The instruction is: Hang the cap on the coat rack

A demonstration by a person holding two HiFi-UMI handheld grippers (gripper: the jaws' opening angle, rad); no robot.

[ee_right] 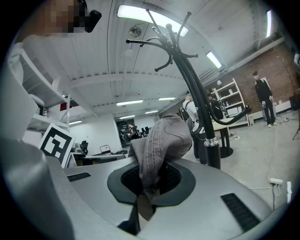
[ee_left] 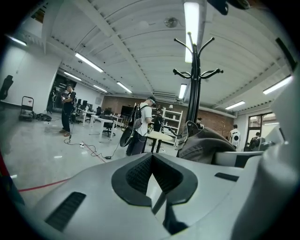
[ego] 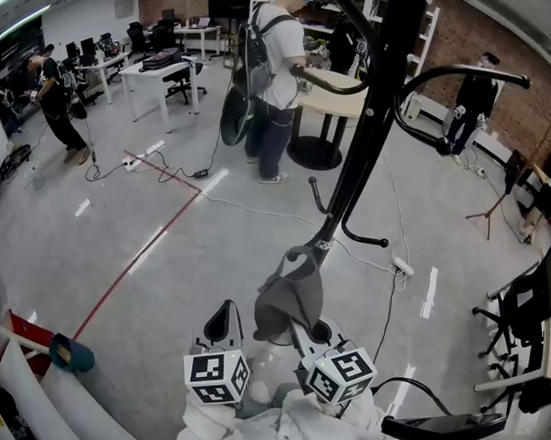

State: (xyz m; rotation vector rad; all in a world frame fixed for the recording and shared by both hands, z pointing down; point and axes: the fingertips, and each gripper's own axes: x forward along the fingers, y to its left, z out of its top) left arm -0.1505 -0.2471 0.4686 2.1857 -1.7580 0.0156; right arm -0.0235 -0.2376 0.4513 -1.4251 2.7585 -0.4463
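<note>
The black coat rack point(ego: 366, 112) rises from the floor just ahead of me, with curved hooks branching off its pole. A grey cap point(ego: 292, 300) hangs in front of the rack's lower pole, and my right gripper point(ego: 306, 331) is shut on it. In the right gripper view the cap point(ee_right: 161, 140) bunches up out of the closed jaws of the right gripper point(ee_right: 147, 187), with the rack point(ee_right: 197, 103) behind it. My left gripper point(ego: 223, 320) is beside it on the left, shut and empty. The left gripper view shows the left gripper point(ee_left: 152, 180), the rack point(ee_left: 194, 93) and the cap point(ee_left: 204, 143) at the right.
A person in a white shirt point(ego: 275, 88) stands by a round table point(ego: 334, 91) beyond the rack. Other people point(ego: 59, 100) are farther off. Cables and a power strip point(ego: 403, 266) lie on the floor near the rack's base. A black chair point(ego: 522, 305) stands at the right.
</note>
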